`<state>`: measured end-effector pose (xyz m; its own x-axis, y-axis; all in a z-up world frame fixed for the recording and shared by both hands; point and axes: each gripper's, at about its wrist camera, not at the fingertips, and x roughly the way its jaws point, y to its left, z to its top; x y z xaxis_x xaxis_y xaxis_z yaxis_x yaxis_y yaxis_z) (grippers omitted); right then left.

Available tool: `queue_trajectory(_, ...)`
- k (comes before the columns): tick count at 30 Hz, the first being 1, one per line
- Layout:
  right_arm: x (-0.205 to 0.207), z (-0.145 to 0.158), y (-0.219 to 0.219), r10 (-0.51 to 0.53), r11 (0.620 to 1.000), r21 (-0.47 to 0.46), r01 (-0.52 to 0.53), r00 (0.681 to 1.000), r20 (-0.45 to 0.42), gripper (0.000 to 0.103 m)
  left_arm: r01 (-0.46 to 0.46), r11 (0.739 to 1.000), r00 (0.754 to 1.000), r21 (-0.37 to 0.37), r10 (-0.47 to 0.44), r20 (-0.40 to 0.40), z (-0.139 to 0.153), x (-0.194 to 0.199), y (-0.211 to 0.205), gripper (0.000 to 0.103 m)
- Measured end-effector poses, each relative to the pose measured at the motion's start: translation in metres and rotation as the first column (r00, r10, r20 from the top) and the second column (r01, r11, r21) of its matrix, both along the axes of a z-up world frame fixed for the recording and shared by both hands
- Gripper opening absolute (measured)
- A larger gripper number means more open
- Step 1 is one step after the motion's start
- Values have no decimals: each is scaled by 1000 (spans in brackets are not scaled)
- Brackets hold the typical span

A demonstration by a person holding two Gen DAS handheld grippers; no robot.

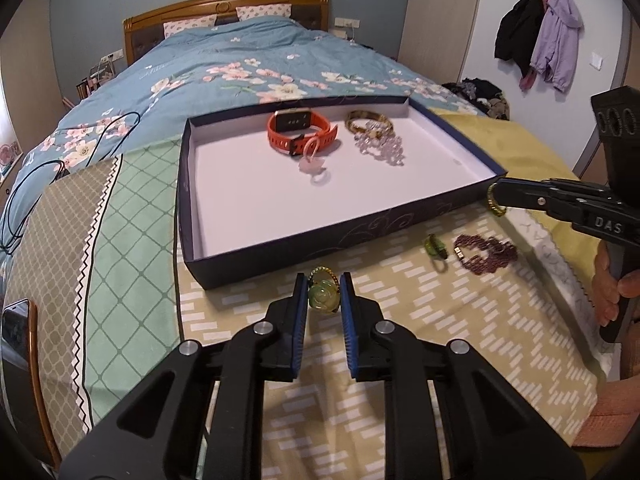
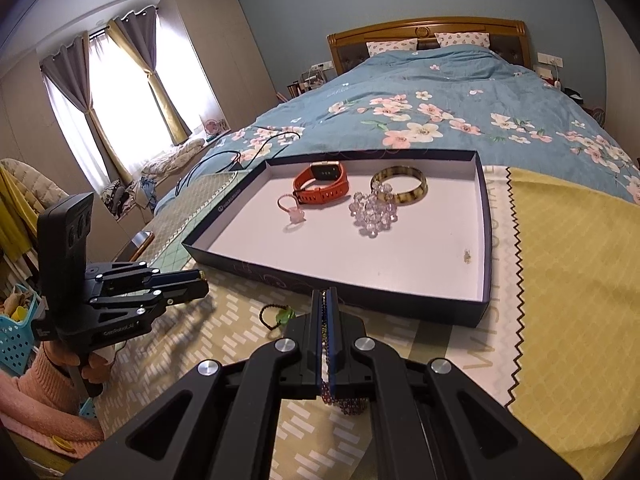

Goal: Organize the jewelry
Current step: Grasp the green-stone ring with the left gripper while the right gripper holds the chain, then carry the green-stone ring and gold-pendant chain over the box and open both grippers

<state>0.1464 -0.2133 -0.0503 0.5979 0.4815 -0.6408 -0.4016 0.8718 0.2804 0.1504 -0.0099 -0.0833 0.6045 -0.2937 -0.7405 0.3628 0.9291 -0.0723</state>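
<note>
A shallow dark blue box (image 1: 328, 240) (image 2: 336, 276) with a white floor lies on the bed. In it are an orange watch (image 1: 302, 130) (image 2: 322, 184), a pink ring (image 1: 314, 166) (image 2: 294, 210), a tortoiseshell bangle (image 1: 368, 120) (image 2: 400, 184) and clear beads (image 1: 382, 144) (image 2: 374, 212). My left gripper (image 1: 324, 286) (image 2: 202, 276) is shut on a green flower ring (image 1: 323, 294) in front of the box. My right gripper (image 2: 326, 300) (image 1: 496, 196) is shut on a gold-green bracelet (image 1: 495, 204) by the box's near right corner. A purple bead bracelet (image 1: 486, 254) (image 2: 348, 402) and a green-charm cord (image 1: 436, 248) (image 2: 280, 316) lie on the cloth.
The box rests on patterned cloths (image 1: 400, 320) over a floral blue quilt (image 1: 240, 64). A black cable (image 1: 24, 200) lies on the quilt at the left. A phone (image 1: 16, 328) sits at the bed's left edge. Coats (image 1: 540, 36) hang on the right wall.
</note>
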Motion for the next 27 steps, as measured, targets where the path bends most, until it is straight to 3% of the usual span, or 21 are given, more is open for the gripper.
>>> queue_trajectory(15, 11, 19, 5, 4, 1000, 4, -4, 999, 53, 1, 20, 998, 996, -62, -15, 88, 42, -3, -8, 17)
queue_trajectory(27, 34, 24, 13, 14, 1000, 2, -14, 998, 60, 1, 25, 997, 995, -71, -18, 99, 48, 14, -17, 17)
